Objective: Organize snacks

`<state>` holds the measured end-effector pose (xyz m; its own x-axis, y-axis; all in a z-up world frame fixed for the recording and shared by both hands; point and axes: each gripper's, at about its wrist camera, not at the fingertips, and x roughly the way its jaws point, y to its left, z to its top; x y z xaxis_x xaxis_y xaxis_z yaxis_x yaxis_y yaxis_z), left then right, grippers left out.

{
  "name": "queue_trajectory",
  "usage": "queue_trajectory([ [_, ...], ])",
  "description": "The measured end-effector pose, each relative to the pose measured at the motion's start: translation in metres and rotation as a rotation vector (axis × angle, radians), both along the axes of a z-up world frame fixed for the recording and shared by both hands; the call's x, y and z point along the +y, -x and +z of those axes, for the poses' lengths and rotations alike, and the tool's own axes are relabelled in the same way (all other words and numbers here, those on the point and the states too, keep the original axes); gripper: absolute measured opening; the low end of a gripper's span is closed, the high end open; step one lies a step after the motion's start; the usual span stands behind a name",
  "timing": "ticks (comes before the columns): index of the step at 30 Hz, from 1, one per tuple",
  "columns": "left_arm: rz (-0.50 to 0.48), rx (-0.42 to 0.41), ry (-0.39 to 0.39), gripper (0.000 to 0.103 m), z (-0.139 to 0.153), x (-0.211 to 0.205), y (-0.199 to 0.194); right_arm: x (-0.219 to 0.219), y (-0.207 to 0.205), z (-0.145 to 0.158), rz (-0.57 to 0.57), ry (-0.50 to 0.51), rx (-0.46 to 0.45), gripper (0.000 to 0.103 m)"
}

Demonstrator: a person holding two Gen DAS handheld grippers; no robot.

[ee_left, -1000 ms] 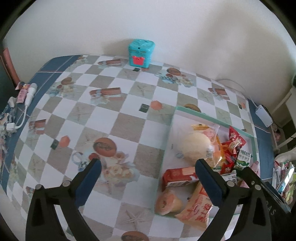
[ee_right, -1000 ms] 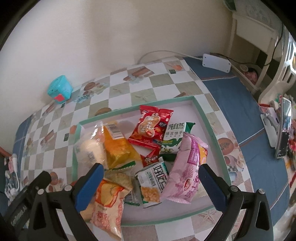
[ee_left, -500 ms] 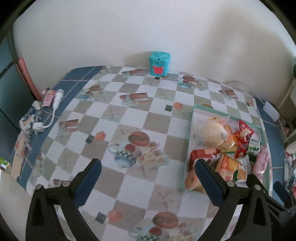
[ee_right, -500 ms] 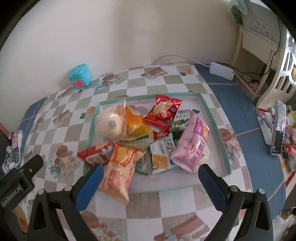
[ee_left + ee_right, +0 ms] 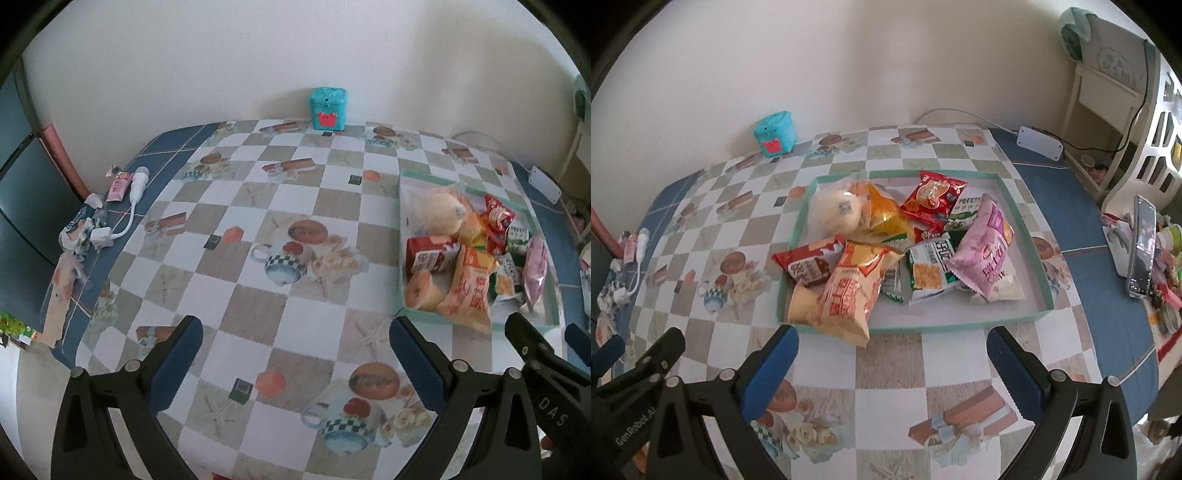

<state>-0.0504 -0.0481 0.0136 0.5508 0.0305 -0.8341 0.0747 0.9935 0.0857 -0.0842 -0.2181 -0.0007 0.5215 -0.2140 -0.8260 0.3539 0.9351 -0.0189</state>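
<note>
The left gripper hangs with its blue fingers spread wide and nothing between them, above the checked tablecloth near the table's front edge. The right gripper is likewise released and holds nothing, hovering just in front of the near rim of the green tray.

The snacks lie heaped inside that shallow tray, which sits on the right half of the table. A large orange packet overhangs the tray's near-left rim and reaches onto the cloth. Beside it, a red packet pokes over the left rim. A round bun in clear wrap fills the far-left corner, a red bag lies toward the far rim, and a pink bag leans over a green-and-white packet on the right side. The tray floor shows bare along the near-right edge.

Left of the tray the cloth runs open across the table's middle. A teal box stands at the far edge against the wall. A white charger and cable lie by the left edge among wrappers. On the right, a phone on a stand stands well apart from the tray.
</note>
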Motion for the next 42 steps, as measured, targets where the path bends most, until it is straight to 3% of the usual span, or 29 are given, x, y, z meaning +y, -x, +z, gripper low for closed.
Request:
queue_trajectory([
  [21,0.033,0.083,-0.07,0.101,-0.02,0.014,-0.008,0.005,-0.001,-0.018,0.003,0.006,0.072,0.103],
  [42,0.025,0.085,-0.096,0.101,-0.022,0.012,-0.006,0.004,-0.002,-0.022,0.0,0.007,0.085,0.103],
])
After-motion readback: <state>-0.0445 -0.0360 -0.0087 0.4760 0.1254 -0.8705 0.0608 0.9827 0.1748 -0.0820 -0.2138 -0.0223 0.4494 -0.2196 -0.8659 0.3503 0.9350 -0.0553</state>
